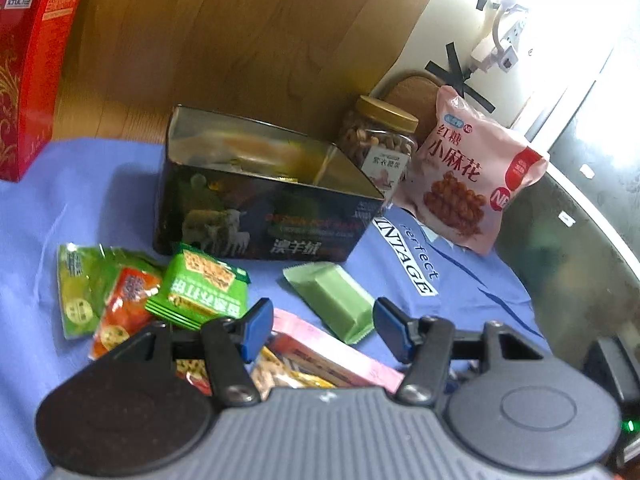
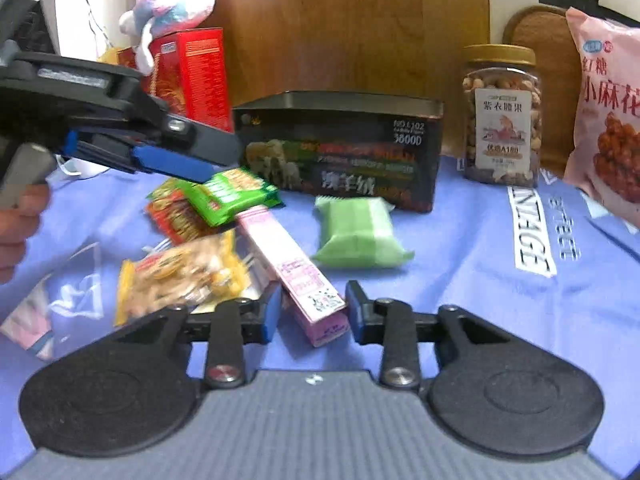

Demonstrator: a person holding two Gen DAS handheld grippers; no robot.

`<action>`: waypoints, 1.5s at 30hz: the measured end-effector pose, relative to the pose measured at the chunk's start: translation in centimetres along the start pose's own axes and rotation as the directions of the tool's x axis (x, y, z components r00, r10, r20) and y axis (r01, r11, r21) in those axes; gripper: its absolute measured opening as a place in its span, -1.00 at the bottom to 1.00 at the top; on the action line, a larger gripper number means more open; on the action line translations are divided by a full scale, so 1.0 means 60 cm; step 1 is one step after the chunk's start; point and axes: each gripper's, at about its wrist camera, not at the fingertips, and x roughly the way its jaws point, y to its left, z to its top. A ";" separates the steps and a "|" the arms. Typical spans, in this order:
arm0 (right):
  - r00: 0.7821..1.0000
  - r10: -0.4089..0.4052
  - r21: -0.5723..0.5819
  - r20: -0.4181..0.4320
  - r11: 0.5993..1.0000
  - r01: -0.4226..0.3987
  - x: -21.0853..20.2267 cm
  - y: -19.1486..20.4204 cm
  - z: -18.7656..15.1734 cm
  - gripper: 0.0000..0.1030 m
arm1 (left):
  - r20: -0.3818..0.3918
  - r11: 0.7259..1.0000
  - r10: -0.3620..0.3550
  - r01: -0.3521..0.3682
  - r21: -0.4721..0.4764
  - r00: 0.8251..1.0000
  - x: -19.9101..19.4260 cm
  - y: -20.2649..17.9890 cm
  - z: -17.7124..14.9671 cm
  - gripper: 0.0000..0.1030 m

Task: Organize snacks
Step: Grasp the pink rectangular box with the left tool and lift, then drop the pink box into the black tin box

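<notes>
Pink box (image 2: 294,270) lies on the blue-clothed tabletop (image 2: 460,280), its near end between my right gripper (image 2: 312,312) jaws, open and empty. I'd close squarely, then lift toward the tin (image 2: 340,148). Left gripper (image 1: 320,326) hovers open, empty.

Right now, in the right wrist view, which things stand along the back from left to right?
Red box → dark tin → nut jar → pink bag.

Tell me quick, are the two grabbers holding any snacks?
Left gripper: open, holding nothing.
Right gripper: open, its jaws either side of the pink box end, not clamped.
</notes>
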 end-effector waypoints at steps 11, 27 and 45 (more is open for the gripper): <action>0.991 -0.129 0.118 0.042 0.985 0.123 -0.146 -0.026 -0.109 -0.36 | -0.104 0.982 -0.028 0.046 0.182 0.994 0.075 -0.107 -0.028 0.07; 0.982 -0.180 0.114 0.051 0.978 0.173 -0.140 -0.002 -0.124 -0.29 | -0.218 0.992 -0.014 0.041 0.121 0.976 0.064 -0.106 -0.090 -0.12; 0.946 -0.175 0.026 0.274 0.984 0.174 -0.003 0.002 0.103 -0.31 | 0.100 0.999 0.023 -0.019 -0.044 0.995 0.020 0.009 0.140 -0.16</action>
